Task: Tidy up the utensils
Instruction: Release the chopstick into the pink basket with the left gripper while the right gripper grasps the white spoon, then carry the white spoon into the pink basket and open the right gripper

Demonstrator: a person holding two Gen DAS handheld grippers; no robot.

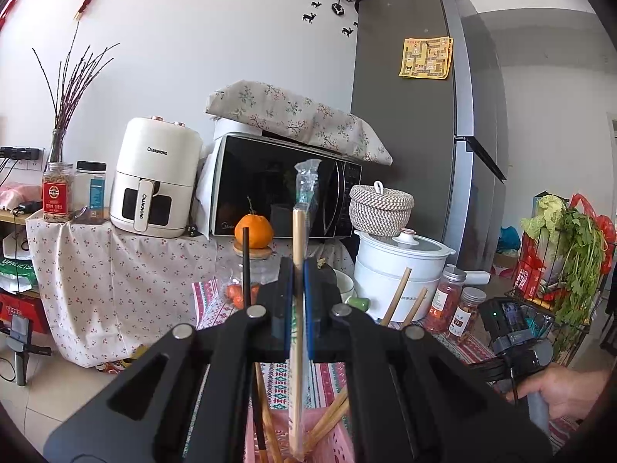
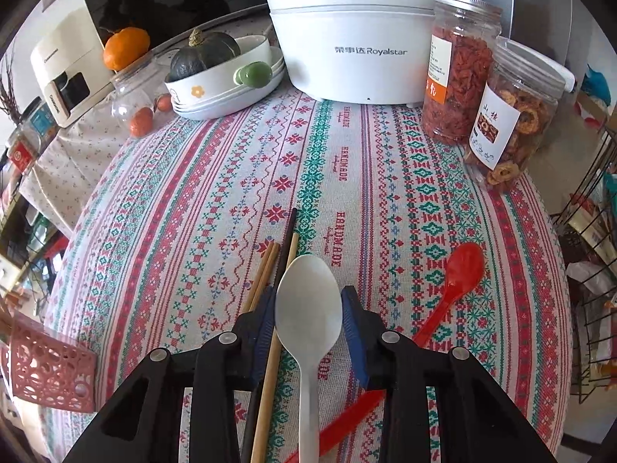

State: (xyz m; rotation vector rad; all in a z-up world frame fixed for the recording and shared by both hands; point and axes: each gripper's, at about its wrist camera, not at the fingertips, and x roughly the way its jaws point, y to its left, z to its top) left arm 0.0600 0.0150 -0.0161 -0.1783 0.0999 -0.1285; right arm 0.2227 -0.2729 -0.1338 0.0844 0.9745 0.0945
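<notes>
Bright, perhaps daylight; sharp; fisheye-warped, dark edges.

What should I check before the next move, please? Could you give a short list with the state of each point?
1. Left gripper shut on the wrapped chopsticks: ok.
2. Pink basket under the chopsticks' lower end: ok.
3. Chopsticks upright for lowering: ok, nearly vertical.
4. Right gripper open around the white spoon: ok, jaws apart on both sides.
5. Pads touching the spoon: cannot tell.
6. Red spoon away from the right gripper's jaws: not ok, its handle passes under the right finger.
</notes>
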